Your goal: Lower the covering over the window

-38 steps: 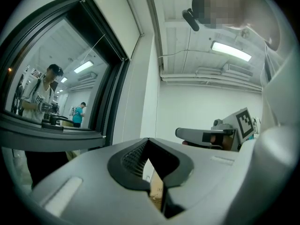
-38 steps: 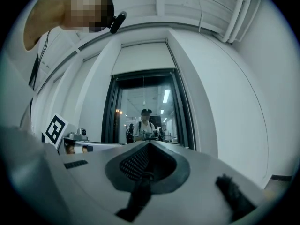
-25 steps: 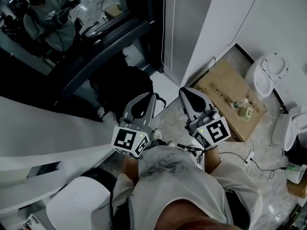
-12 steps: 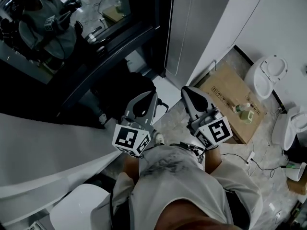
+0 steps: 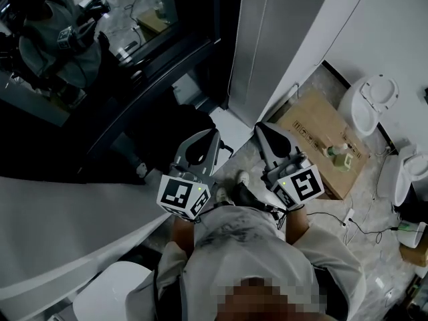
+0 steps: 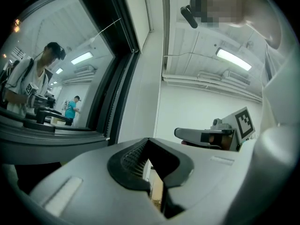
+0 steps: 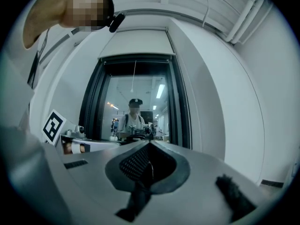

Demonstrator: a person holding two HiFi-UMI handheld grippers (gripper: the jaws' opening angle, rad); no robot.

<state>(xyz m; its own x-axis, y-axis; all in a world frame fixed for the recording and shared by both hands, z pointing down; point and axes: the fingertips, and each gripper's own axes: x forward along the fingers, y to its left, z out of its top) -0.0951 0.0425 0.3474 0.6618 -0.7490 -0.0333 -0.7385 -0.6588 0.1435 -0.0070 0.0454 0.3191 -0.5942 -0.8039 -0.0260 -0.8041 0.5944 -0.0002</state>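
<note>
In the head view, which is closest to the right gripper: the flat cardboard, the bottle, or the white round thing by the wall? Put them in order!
1. Flat cardboard: on the floor, just to the right of the right gripper.
2. Bottle: on the cardboard, toward its right end.
3. White round thing: farthest, by the wall beyond the cardboard.

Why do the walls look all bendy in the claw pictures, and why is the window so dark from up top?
Left gripper view and right gripper view: the wide-angle lens bows the straight window frame and blackens the corners. Head view: dim overall, with the window glass far darker than the white wall.
</note>
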